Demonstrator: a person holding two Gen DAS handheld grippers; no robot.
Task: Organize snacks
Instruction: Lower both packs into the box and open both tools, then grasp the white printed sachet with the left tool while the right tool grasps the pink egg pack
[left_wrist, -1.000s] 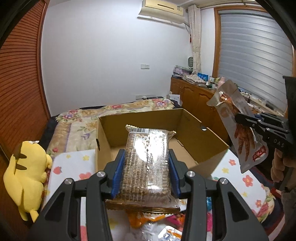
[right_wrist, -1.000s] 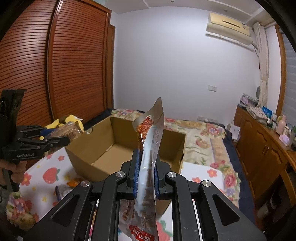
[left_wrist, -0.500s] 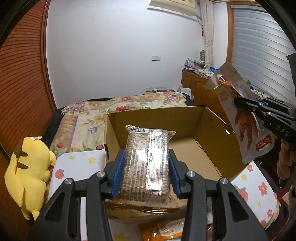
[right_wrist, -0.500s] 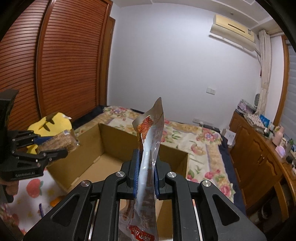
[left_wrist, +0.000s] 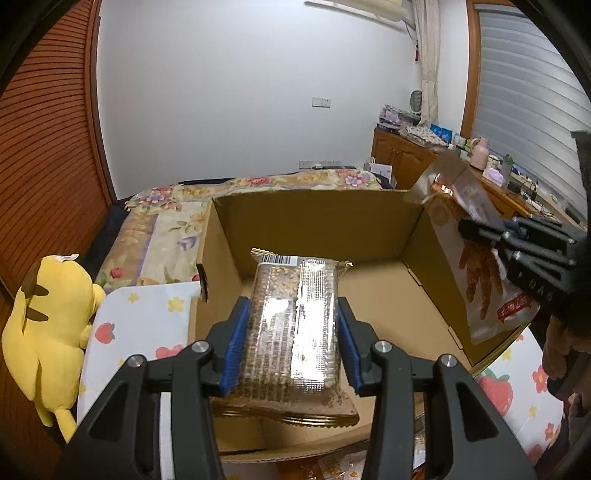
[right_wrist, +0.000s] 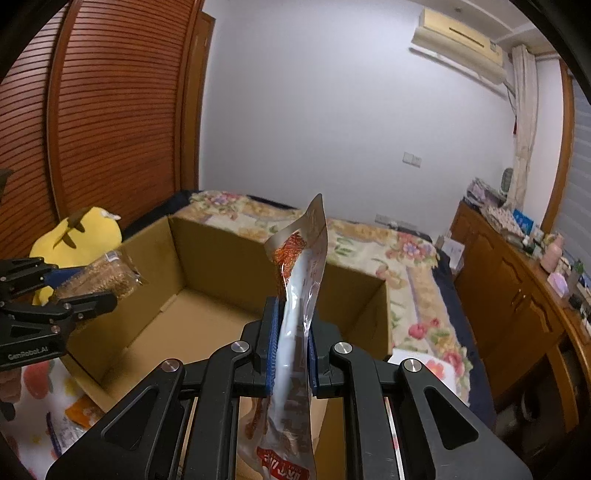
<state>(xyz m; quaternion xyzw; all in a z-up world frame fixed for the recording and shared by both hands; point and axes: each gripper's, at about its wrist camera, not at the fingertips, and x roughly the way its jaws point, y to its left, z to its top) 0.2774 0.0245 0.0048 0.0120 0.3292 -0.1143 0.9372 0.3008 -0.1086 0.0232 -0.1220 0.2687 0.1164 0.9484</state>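
Observation:
My left gripper is shut on a clear pack of brown grain bars and holds it over the near side of the open cardboard box. My right gripper is shut on a tall white pouch of red spicy sticks and holds it upright over the box's right side. The right gripper and its pouch show at the right of the left wrist view. The left gripper with its bar pack shows at the left of the right wrist view. The box's floor looks bare.
The box stands on a white cloth with strawberries and flowers. Loose snack packets lie on the cloth before the box. A yellow plush toy sits at the left. A flowered bed lies behind, wooden cabinets at the right.
Both grippers have moved forward and over the box with their snacks still held. The box now fills more of both views.

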